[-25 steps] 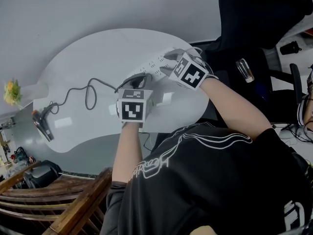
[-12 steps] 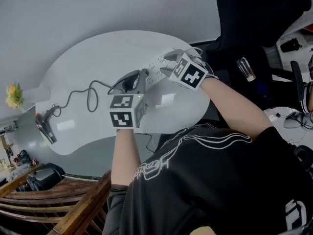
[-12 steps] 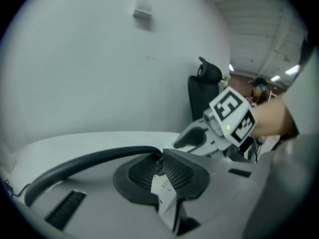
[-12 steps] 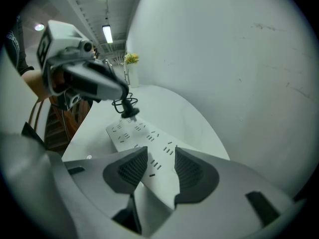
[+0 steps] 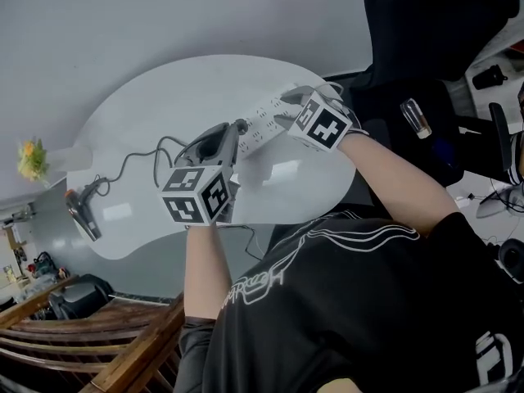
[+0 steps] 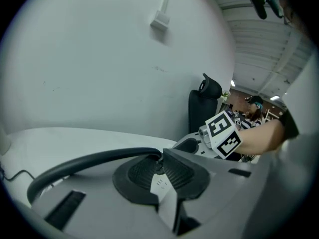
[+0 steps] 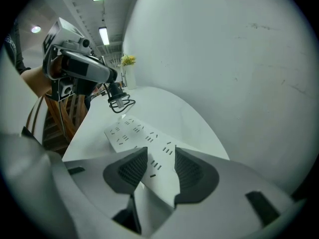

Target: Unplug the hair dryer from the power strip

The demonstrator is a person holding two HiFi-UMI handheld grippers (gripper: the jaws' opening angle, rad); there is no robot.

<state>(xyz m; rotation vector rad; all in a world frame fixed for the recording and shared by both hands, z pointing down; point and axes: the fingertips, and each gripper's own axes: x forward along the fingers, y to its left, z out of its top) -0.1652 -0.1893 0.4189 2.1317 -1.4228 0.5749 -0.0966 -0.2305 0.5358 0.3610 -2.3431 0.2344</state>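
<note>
A white power strip lies on the white table. My right gripper is shut on the strip's near end, and the strip runs out between its pads. My left gripper is shut on the black plug, held up in the air off the strip. In the right gripper view the plug hangs clear of the sockets below the left gripper. The black cord trails left across the table to the hair dryer near the table's left edge.
A black office chair stands behind the table at the right. Yellow flowers sit beyond the table's left end. Wooden furniture fills the lower left. The grey wall rises just behind the table.
My left gripper has lifted up and to the left with the plug, away from the strip, and its cube has rolled. The right gripper and the strip have stayed put.
</note>
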